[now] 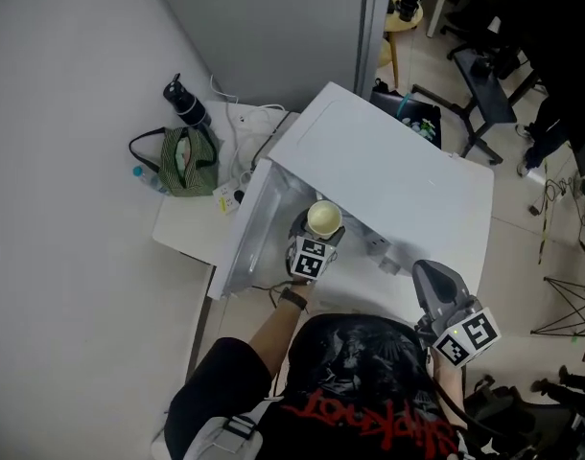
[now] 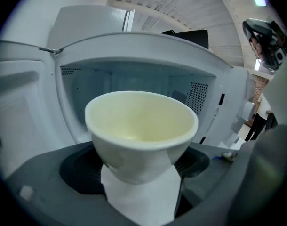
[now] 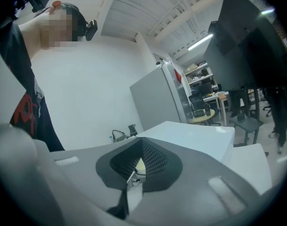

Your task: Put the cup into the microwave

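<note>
We have the cup (image 2: 141,131) clamped in the left tool (image 2: 139,167), the two dark pads pressing its lower sides, so it rides clear of any support with its mouth up and its axis upright. What the coming move turns on, as we judge it, is that the microwave (image 2: 134,81) cavity lies straight ahead along the line of the jaws, slightly above the cup's rim in the left gripper view. The open door (image 2: 21,107) is swung away to the left. The cup is at the threshold rather than inside, so we expect it wants a level push forward, kept upright, then a set-down on the cavity floor. The left hand is plainly the nearer one. The right tool (image 1: 427,274) hangs well apart, by the microwave's near right corner, with its jaws drawn together on nothing. The left gripper view gives us the lit interior, its back wall and perforated side panel, and nothing that we can see in the way. From the head view that interior is hidden beneath the microwave's white top, yet this view shows the cup in front of the opening and the door standing out over the white surface (image 1: 182,228). The right gripper view offers only the microwave's top and a sliver between its own pads.
</note>
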A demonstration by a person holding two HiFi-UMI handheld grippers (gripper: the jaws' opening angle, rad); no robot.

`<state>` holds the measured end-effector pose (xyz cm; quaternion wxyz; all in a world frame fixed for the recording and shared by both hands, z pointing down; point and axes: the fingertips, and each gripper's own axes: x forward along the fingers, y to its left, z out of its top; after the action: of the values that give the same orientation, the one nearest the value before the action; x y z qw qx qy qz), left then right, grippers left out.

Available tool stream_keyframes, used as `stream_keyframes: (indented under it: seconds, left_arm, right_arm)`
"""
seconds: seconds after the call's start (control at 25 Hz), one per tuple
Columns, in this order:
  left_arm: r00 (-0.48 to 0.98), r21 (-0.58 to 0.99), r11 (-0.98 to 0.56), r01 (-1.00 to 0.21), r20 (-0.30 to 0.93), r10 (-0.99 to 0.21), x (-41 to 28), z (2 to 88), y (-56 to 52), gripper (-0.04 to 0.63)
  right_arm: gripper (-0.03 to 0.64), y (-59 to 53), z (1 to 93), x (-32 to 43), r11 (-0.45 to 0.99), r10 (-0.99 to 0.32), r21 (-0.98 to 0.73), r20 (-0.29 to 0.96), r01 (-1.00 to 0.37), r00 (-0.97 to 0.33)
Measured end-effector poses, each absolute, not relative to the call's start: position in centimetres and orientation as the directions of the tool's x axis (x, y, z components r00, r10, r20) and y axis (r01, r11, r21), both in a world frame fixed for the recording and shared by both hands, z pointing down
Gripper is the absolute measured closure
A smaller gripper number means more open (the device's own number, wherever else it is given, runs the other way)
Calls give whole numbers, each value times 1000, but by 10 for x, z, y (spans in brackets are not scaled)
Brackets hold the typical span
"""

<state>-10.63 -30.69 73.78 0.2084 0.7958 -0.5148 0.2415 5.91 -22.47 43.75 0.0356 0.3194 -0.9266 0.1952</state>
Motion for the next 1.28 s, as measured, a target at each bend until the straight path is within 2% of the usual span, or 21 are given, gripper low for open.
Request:
stream_keyframes:
  seconds: [0.24,0.64,0.8,1.0,1.28]
  left_arm:
    - [383,62,-439,-896,607,-696,-97,740,-363,161]
    - [402,121,-428,-895,633,-662,-88,775,-402,161]
    - [363,98,-402,-910,656,-662,-113,790,-406,161]
    - [391,122,-408,-905,619,-681,-99,781,-412,161]
    - [376,106,-404,-909,627,-682,-119,811,-420,158]
  right_arm:
    - [618,-219,429,86,670,-655,-316,173,-672,-735]
    - [618,-205,435,135,531,-772,-329,191,-781,-606]
    - [618,-210,444,123,539,-763,-326,201,-777,-614]
    - [618,-204,443,128,541,-761,-326,203,-775,-616]
    - [618,-218,466,107,573,-725,-337,219,-748,-654]
